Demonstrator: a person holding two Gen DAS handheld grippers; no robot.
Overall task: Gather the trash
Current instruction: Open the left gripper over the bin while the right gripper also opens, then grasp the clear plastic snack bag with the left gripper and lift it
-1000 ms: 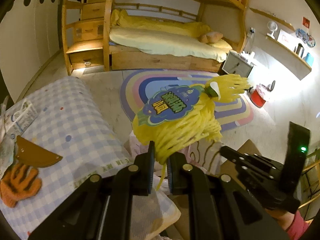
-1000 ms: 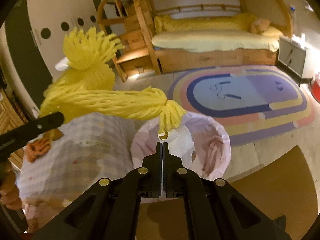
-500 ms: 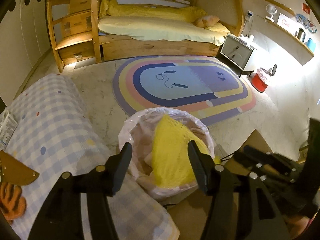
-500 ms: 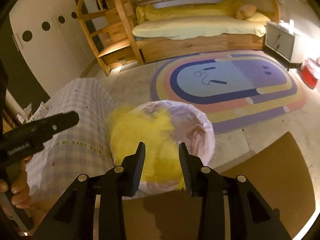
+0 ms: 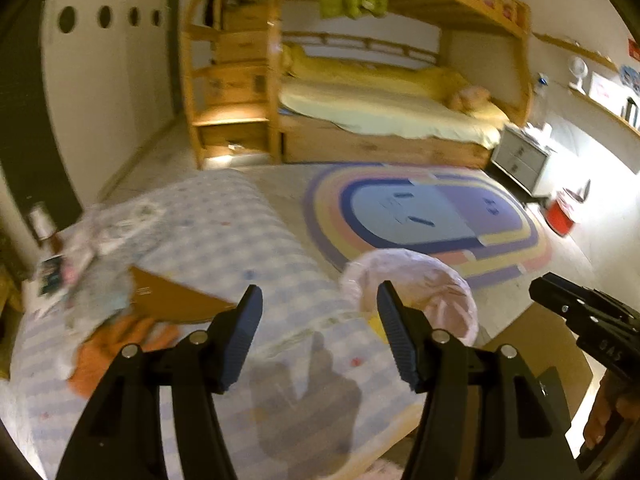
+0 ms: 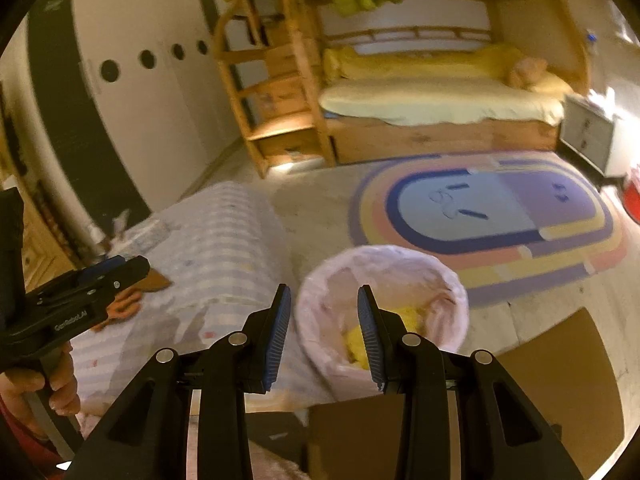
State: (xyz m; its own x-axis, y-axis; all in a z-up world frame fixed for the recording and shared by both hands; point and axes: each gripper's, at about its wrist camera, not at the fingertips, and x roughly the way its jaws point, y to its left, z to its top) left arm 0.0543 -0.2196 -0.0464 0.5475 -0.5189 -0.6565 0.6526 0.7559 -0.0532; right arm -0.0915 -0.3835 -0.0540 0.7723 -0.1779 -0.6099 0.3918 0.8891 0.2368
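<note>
Beside the checked table [image 6: 224, 240], yellow yarn [image 6: 408, 316] fills the lined bin [image 6: 452, 280].

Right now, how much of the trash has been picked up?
Done: the yellow yarn lies in the lined bin. In hand: nothing; the left claw and right claw have just opened and are empty. Left: the brown card, orange glove and crumpled wrappers on the checked cloth.

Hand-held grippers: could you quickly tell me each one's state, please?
Left hand-held gripper: open, holding nothing.
Right hand-held gripper: open, holding nothing.
</note>
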